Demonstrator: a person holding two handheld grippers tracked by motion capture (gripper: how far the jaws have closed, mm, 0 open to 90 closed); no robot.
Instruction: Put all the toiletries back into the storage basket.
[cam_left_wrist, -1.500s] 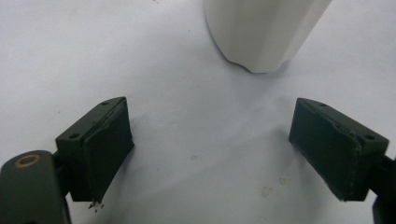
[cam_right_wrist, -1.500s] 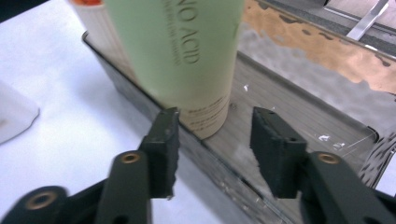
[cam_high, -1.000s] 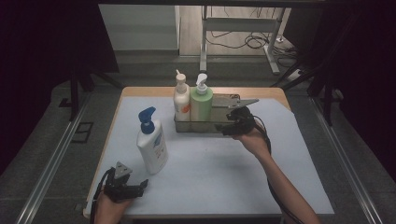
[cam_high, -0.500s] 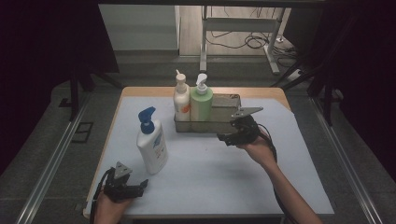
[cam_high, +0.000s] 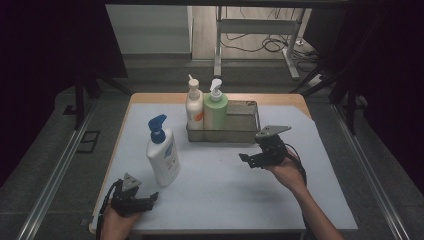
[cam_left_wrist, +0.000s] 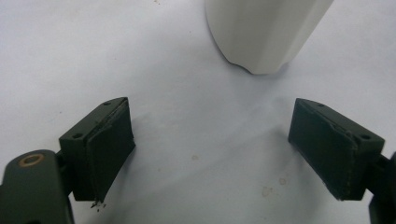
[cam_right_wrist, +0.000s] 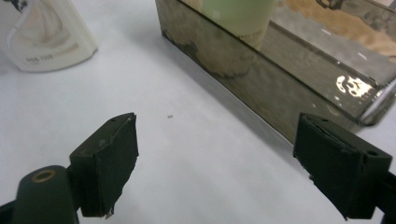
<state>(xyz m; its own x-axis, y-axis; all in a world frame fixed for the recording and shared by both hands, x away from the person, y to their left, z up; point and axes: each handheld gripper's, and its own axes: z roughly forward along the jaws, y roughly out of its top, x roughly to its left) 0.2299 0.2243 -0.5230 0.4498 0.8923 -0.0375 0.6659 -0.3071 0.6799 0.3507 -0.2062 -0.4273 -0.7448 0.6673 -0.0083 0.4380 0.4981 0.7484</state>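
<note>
A metal basket (cam_high: 250, 131) at the back of the table holds a cream bottle with an orange label (cam_high: 194, 107) and a green pump bottle (cam_high: 216, 110). A white bottle with a blue pump (cam_high: 162, 152) stands upright on the white table cover, left of the middle. My right gripper (cam_high: 246, 159) hovers in front of the basket, open; its jaws have just been opening and nothing is between them. In the right gripper view, the right gripper (cam_right_wrist: 215, 168) faces the basket wall (cam_right_wrist: 261, 88). My left gripper (cam_high: 150, 198) rests open near the front left edge, with the white bottle's base (cam_left_wrist: 261, 32) just ahead of it.
The white cover (cam_high: 225, 190) spans the wooden table, with bare room between the two grippers. Behind the table stand a metal stand (cam_high: 255, 30) and loose cables (cam_high: 265, 45) on the floor. Rails run along both sides.
My right gripper has drawn back from the basket toward the front of the table and its jaws have spread wider. The left gripper and the bottles have stayed put.
</note>
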